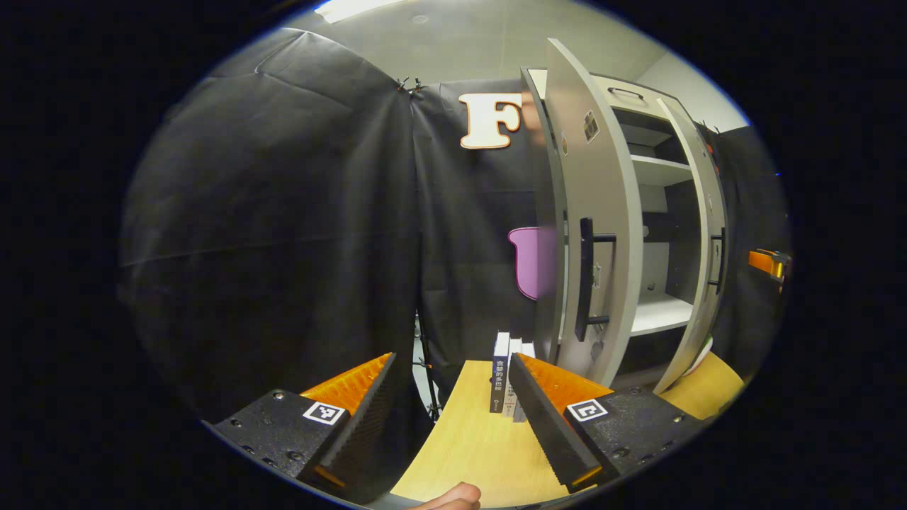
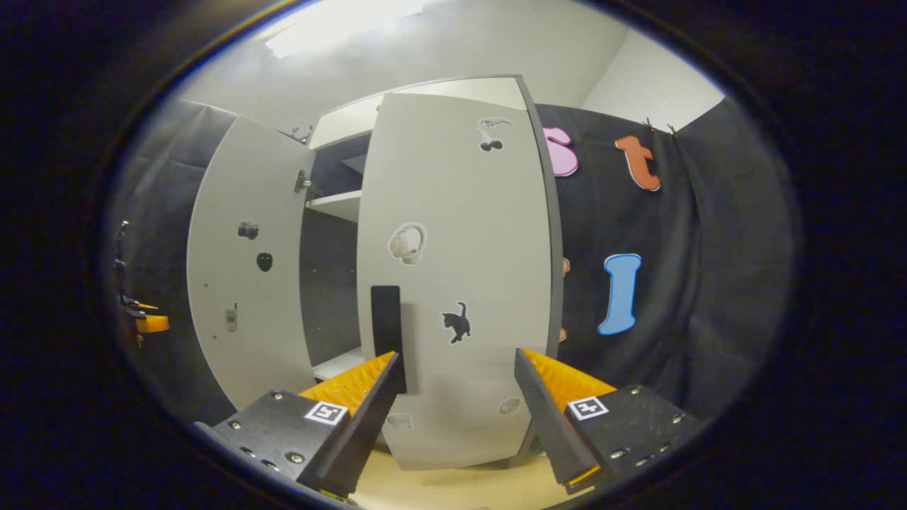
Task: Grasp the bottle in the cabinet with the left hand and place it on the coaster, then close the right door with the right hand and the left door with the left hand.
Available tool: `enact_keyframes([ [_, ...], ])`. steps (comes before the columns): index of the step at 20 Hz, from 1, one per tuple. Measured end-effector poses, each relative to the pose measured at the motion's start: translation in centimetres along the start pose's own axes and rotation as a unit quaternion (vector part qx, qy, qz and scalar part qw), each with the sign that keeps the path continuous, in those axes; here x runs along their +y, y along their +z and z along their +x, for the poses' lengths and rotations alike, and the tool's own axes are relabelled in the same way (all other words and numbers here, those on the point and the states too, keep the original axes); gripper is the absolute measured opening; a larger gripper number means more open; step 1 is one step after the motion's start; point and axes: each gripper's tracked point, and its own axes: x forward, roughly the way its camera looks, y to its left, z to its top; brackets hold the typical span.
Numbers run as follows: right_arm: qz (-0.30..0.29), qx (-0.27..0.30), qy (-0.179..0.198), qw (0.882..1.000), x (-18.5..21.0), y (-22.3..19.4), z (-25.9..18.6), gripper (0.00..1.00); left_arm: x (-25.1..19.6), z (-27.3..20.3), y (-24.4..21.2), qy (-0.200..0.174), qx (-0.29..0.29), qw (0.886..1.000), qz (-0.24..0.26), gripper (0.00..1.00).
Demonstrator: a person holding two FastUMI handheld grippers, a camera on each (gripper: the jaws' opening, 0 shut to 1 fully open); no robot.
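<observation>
Left gripper (image 1: 450, 418): fingers spread apart, nothing between them, held above the wooden surface (image 1: 475, 453). A row of upright books (image 1: 506, 382) stands on the surface just ahead, beside the right-hand finger. A fingertip of the person's hand (image 1: 450, 498) shows at the bottom edge.

Cabinet (image 1: 655, 234): both doors stand open. The left door (image 1: 592, 234) is seen nearly edge-on, its black bar handle (image 1: 584, 280) facing the camera; the right door (image 1: 701, 255) is beyond it. White shelves (image 1: 659, 312) are visible between the doors. I cannot make out the bottle on them, nor the coaster.

Right gripper (image 2: 457, 414): fingers apart, empty, facing the outer face of the right door (image 2: 457, 283) (stickers on it). The door's black handle (image 2: 387, 333) sits just above the left-hand finger; whether they touch, cannot tell.
</observation>
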Motion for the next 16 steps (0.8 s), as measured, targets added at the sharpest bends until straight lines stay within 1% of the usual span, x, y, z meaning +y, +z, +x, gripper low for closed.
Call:
enact_keyframes([
  [2, -0.004, 0.0, 0.011, 1.0, 0.3, -0.4, -0.2, 0.97, -0.5, 1.5, 0.7, -0.002, -0.003, 1.0, -0.002, 0.99],
  [3, -0.008, 0.008, 0.007, 1.0, 0.0, -0.9, -0.3, 0.93, -0.8, 2.1, 1.1, -0.003, -0.004, 1.0, -0.007, 1.0],
  [4, -0.012, 0.015, -0.001, 1.0, -0.6, -1.6, -0.6, 0.97, -1.2, 2.7, 1.7, -0.006, -0.008, 1.0, -0.016, 1.0],
  [5, -0.014, 0.017, -0.007, 1.0, -1.1, -1.8, -0.8, 0.98, -1.7, 3.3, 2.1, -0.01, -0.01, 1.0, -0.026, 0.98],
  [6, -0.015, 0.017, -0.008, 1.0, -1.3, -1.7, -0.9, 0.97, -2.5, 3.9, 2.5, -0.016, -0.013, 0.999, -0.034, 1.0],
  [7, -0.013, 0.015, -0.008, 1.0, -1.4, -1.8, -0.9, 0.94, -3.3, 4.4, 2.9, -0.022, -0.018, 0.999, -0.037, 0.99],
  [8, -0.009, 0.013, -0.008, 1.0, -1.8, -1.9, -1.1, 0.97, -4.2, 5.0, 3.1, -0.024, -0.019, 0.999, -0.03, 0.95],
  [9, -0.002, 0.013, -0.009, 1.0, -2.2, -2.0, -1.3, 0.98, -5.3, 5.5, 3.0, -0.026, -0.019, 0.999, -0.022, 0.93],
  [10, 0.008, 0.013, -0.006, 1.0, -2.5, -2.2, -1.5, 0.97, -7.1, 5.8, 2.7, -0.04, -0.01, 0.999, -0.017, 0.95],
  [11, 0.018, 0.01, -0.008, 1.0, -2.9, -2.1, -1.8, 0.97, -8.4, 5.6, 3.0, -0.038, -0.006, 0.999, -0.013, 0.97],
  [12, 0.028, 0.005, -0.012, 1.0, -3.4, -2.0, -2.2, 0.97, -8.0, 5.9, 3.3, -0.017, -0.02, 1.0, -0.002, 0.93],
  [13, 0.036, 0.002, -0.016, 0.999, -3.8, -1.9, -2.5, 0.97, -7.6, 6.3, 4.1, -0.003, -0.029, 1.0, 0.004, 0.87],
  [14, 0.043, -0.001, -0.02, 0.999, -4.2, -1.9, -2.8, 0.97, -7.6, 6.4, 4.1, -0.003, -0.025, 1.0, -0.003, 0.85],
  [16, 0.051, -0.006, -0.029, 0.998, -4.9, -2.0, -3.5, 0.97, -8.3, 6.3, 3.4, -0.019, -0.004, 0.999, -0.038, 0.88],
])
